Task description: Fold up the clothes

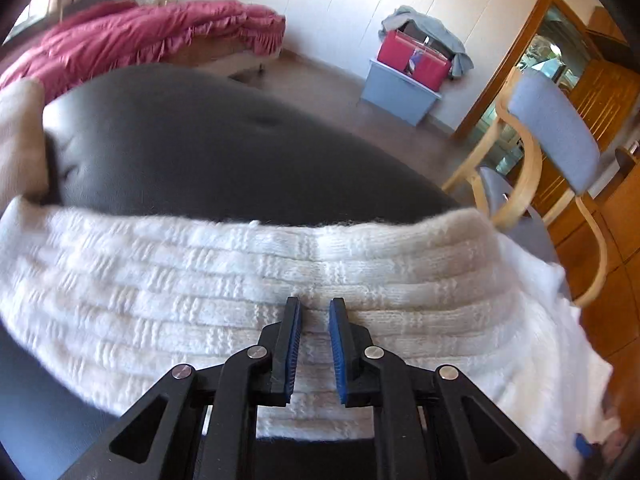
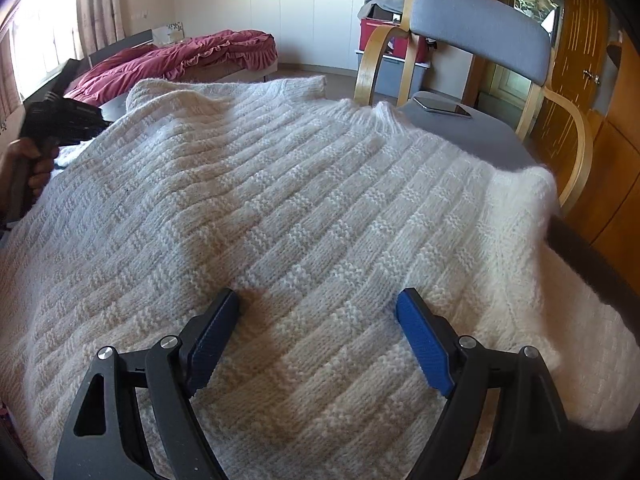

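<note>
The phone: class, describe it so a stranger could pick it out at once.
Find the wooden-armed chair with the grey padded back, standing just past the white knitted sweater. The phone lies flat on its grey seat, apart from the sweater's edge. It is the only thin, dark, glossy slab there.

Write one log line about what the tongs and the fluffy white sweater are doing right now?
task: fold clothes | left tongs: nearly shut, pinching white sweater | right tongs: open above sweater
</note>
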`<state>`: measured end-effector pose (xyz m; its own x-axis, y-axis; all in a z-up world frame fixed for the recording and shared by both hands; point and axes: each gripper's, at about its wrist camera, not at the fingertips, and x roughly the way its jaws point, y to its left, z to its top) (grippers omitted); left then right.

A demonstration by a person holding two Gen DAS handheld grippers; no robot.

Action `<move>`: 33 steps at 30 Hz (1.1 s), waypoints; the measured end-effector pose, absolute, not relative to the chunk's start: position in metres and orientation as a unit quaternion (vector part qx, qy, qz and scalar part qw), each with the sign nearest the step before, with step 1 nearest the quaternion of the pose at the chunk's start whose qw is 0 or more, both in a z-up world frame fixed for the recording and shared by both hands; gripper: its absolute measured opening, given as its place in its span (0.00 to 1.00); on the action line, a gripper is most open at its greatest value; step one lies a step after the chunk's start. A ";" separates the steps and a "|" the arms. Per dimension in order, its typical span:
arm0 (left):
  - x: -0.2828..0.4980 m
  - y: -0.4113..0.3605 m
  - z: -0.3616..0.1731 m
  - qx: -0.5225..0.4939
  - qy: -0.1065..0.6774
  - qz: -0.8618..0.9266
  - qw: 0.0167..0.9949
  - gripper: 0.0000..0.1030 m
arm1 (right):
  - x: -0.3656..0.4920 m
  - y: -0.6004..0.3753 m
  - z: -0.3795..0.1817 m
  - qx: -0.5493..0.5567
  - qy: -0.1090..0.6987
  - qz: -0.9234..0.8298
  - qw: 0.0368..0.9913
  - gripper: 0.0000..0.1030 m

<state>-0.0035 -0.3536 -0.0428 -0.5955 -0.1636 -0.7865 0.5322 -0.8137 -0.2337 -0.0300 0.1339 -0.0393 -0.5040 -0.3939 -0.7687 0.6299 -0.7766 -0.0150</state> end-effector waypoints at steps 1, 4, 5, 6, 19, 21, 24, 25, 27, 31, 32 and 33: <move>-0.005 -0.355 -0.043 0.403 0.213 -0.865 0.209 0.13 | -0.030 0.134 -0.039 0.398 0.149 -0.854 0.299 0.82; -0.011 -0.358 -0.045 0.414 0.164 -0.867 0.225 0.14 | -0.030 0.133 -0.040 0.397 0.151 -0.855 0.297 0.82; -0.012 -0.359 -0.046 0.418 0.148 -0.866 0.231 0.15 | -0.030 0.133 -0.040 0.397 0.153 -0.855 0.296 0.82; -0.014 -0.360 -0.046 0.421 0.131 -0.866 0.236 0.17 | -0.030 0.133 -0.040 0.397 0.154 -0.855 0.296 0.82; -0.020 -0.352 -0.042 0.437 0.044 -0.850 0.292 0.23 | -0.038 0.144 -0.045 0.393 0.193 -0.856 0.274 0.84; -0.002 -0.342 -0.036 0.427 0.093 -0.860 0.265 0.23 | -0.038 0.145 -0.045 0.394 0.191 -0.856 0.275 0.85; 0.027 -0.324 -0.033 0.416 0.158 -0.869 0.216 0.23 | -0.037 0.146 -0.044 0.394 0.188 -0.856 0.276 0.85; 0.036 -0.316 -0.034 0.415 0.170 -0.871 0.198 0.23 | -0.037 0.146 -0.044 0.394 0.187 -0.857 0.275 0.85; 0.052 -0.300 -0.038 0.425 0.180 -0.870 0.172 0.23 | -0.037 0.145 -0.044 0.394 0.188 -0.857 0.275 0.85; 0.078 -0.270 -0.040 0.429 0.219 -0.873 0.073 0.23 | -0.037 0.145 -0.044 0.393 0.189 -0.857 0.274 0.85; 0.082 -0.263 -0.042 0.430 0.238 -0.870 0.031 0.23 | -0.037 0.145 -0.044 0.393 0.189 -0.857 0.274 0.85; 0.084 -0.258 -0.044 0.434 0.250 -0.865 0.004 0.23 | -0.036 0.145 -0.044 0.393 0.189 -0.857 0.274 0.85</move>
